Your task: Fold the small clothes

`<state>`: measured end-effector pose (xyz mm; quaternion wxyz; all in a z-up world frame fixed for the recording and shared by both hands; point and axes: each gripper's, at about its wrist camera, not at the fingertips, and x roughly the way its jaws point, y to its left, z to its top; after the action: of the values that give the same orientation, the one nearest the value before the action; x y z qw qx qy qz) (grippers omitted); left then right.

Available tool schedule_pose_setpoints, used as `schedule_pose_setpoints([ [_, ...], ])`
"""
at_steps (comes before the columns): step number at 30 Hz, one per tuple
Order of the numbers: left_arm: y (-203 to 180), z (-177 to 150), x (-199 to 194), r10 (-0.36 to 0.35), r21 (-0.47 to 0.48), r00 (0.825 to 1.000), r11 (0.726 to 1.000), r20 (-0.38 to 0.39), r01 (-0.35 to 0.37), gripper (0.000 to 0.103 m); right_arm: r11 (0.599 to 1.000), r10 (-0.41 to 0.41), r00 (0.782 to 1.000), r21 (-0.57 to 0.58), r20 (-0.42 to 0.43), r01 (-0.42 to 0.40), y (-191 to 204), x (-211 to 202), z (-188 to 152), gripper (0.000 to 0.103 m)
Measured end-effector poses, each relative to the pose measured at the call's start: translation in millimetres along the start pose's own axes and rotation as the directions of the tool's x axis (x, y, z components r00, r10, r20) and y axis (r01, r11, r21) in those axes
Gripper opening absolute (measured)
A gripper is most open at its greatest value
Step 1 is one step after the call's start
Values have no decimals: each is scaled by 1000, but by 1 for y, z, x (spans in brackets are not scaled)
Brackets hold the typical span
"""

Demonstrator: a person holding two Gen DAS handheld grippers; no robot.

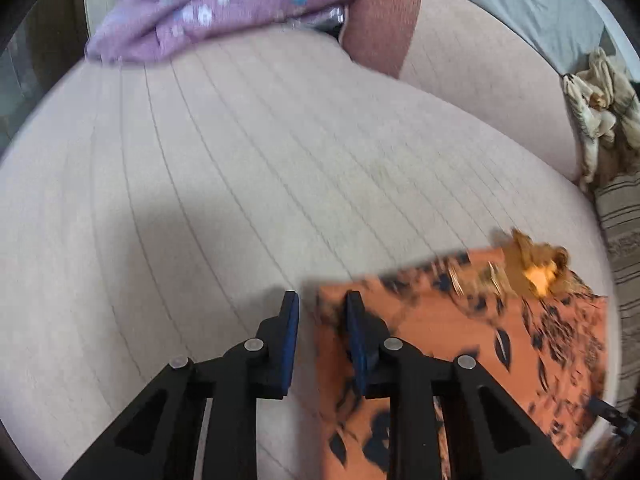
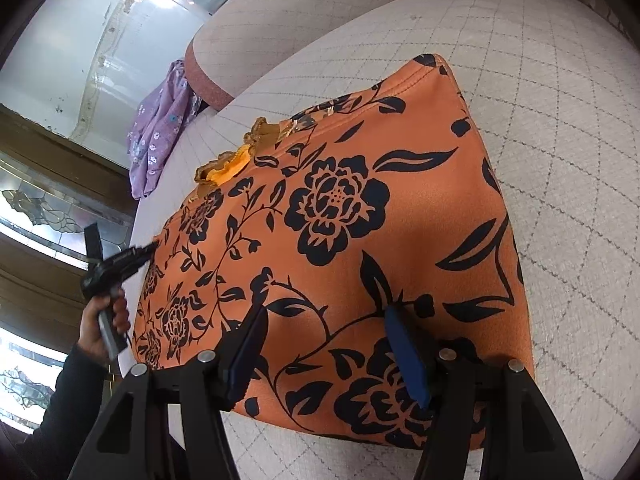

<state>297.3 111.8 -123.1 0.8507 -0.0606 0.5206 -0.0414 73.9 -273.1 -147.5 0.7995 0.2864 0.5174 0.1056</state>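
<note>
Both tongs (image 1: 319,316) (image 2: 326,332) have black linkage arms, silver rivets and blue pads (image 2: 408,356). The left hand (image 2: 105,320) shows bare skin. Its sleeve (image 2: 60,412) is dark.

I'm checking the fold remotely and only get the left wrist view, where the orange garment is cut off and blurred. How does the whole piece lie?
Observer: In the right wrist view the orange floral garment lies flat on the quilted cushion as a neat, roughly rectangular shape.
Operator: Where is the right gripper?
Observer: The right gripper is open over the garment's near edge, gripping nothing.
Operator: And my left gripper, seen from there?
Observer: The left gripper points at the garment's left edge; whether it touches is unclear.
Operator: Anything else nearby?
Observer: A purple flowered cloth lies beyond, apart from the garment.
</note>
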Motion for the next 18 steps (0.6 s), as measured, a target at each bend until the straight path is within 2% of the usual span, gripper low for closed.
schedule_pose_setpoints([
  [3, 1, 0, -5, 12, 0, 1000, 1000, 11, -12, 25, 1000, -6, 1000, 8, -7, 6, 2, -3, 2, 65],
  [6, 2, -13, -36, 29, 22, 995, 999, 97, -31, 26, 1000, 6, 999, 5, 33, -7, 11, -17, 13, 65],
  [9, -1, -28, -65, -13, 31, 990, 999, 143, 8, 41, 1000, 29, 997, -4, 65, -29, 15, -21, 37, 65],
  [10, -6, -34, -73, -14, 39, 987, 999, 159, 8, 50, 999, 46, 997, 7, 68, -46, 13, -18, 48, 67],
  [12, -13, -51, -92, -28, 28, 981, 999, 191, 23, 55, 996, 78, 994, 34, 74, -80, 2, -5, 70, 69],
  [13, -15, -55, -95, -39, 32, 982, 999, 186, 33, 55, 996, 60, 995, 61, 77, -65, -9, 4, 82, 69],
  [14, -18, -62, -100, -46, 39, 983, 998, 180, 40, 55, 991, 9, 997, 135, 81, -20, -28, 14, 93, 68],
  [16, -26, -70, -106, -31, 44, 986, 999, 165, 24, 56, 951, 31, 986, 299, 163, -79, -61, 13, 100, 68],
  [18, -35, -81, -111, -26, 63, 987, 998, 161, 16, 57, 954, -15, 975, 295, 220, -52, -52, -5, 97, 70],
])
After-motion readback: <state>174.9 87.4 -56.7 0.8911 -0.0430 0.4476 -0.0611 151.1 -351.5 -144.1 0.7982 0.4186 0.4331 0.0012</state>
